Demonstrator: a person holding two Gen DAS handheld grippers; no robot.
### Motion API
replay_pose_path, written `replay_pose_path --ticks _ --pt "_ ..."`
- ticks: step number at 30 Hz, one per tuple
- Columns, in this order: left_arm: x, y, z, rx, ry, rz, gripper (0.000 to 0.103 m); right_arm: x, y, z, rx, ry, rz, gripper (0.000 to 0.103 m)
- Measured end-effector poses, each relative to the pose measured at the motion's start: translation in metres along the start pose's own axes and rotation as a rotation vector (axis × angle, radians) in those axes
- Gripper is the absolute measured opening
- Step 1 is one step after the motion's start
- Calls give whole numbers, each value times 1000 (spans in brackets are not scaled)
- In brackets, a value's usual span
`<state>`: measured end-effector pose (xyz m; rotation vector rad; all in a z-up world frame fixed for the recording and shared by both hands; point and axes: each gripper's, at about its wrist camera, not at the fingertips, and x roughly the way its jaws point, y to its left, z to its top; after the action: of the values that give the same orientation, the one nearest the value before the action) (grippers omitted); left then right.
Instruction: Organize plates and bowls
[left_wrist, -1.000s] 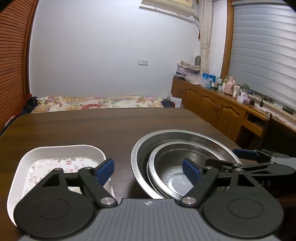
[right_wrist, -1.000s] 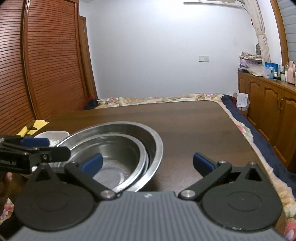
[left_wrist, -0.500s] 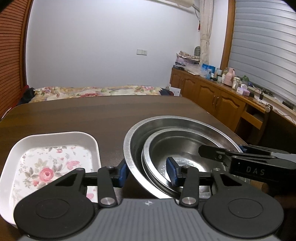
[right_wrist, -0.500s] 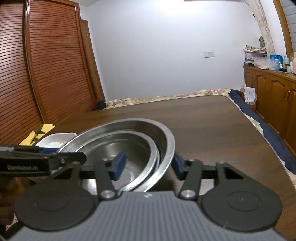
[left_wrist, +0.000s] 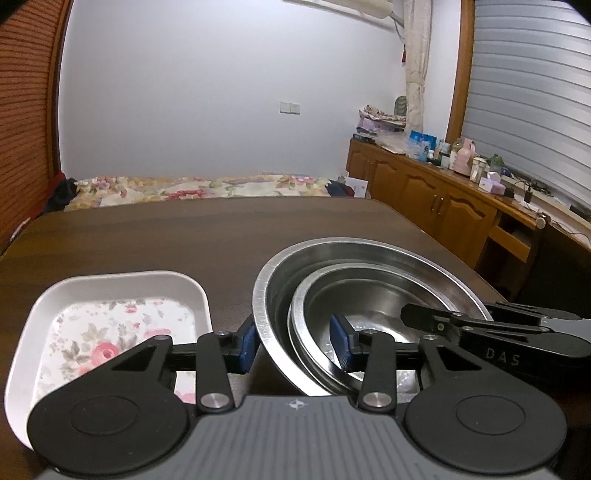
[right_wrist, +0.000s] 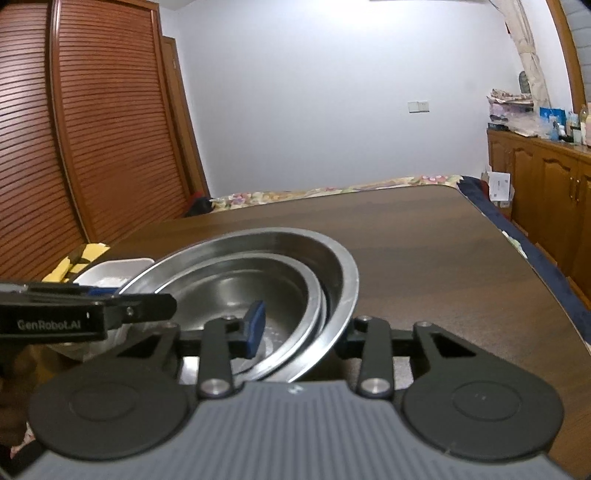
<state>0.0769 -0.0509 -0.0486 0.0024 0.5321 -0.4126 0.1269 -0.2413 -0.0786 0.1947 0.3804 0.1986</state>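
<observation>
Two nested steel bowls stand on the dark wooden table: a large outer bowl (left_wrist: 369, 254) (right_wrist: 343, 273) with a smaller bowl (left_wrist: 369, 299) (right_wrist: 236, 291) inside. My left gripper (left_wrist: 295, 347) is shut on the left rims of both bowls, one pad outside, one inside. My right gripper (right_wrist: 295, 332) is shut on the right rims the same way; its outer pad is hidden by the bowl. The bowls look tilted and raised off the table. A white rectangular plate with a flower pattern (left_wrist: 110, 325) (right_wrist: 110, 271) lies to the left of the bowls.
The table (left_wrist: 221, 236) stretches ahead of the bowls. A bed with a floral cover (left_wrist: 207, 186) lies beyond its far edge. Wooden cabinets (left_wrist: 436, 206) run along the right wall, a slatted wardrobe (right_wrist: 92, 129) on the left.
Both grippers went from open to shut on opposite rims of the nested bowls. The bowls now sit higher and closer in both views.
</observation>
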Motion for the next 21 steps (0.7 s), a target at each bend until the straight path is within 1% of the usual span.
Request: replay_pose_path --ticks 7,14,21 --pt "-6 -2 8 11 -12 5 43 -3 3 8 -5 -4 -6 37" --pt "-15 5 17 7 -31 5 43 -7 7 16 -22 -11 3 37" --pt "-25 16 22 9 -43 29 43 -5 14 25 -39 -20 21 37"
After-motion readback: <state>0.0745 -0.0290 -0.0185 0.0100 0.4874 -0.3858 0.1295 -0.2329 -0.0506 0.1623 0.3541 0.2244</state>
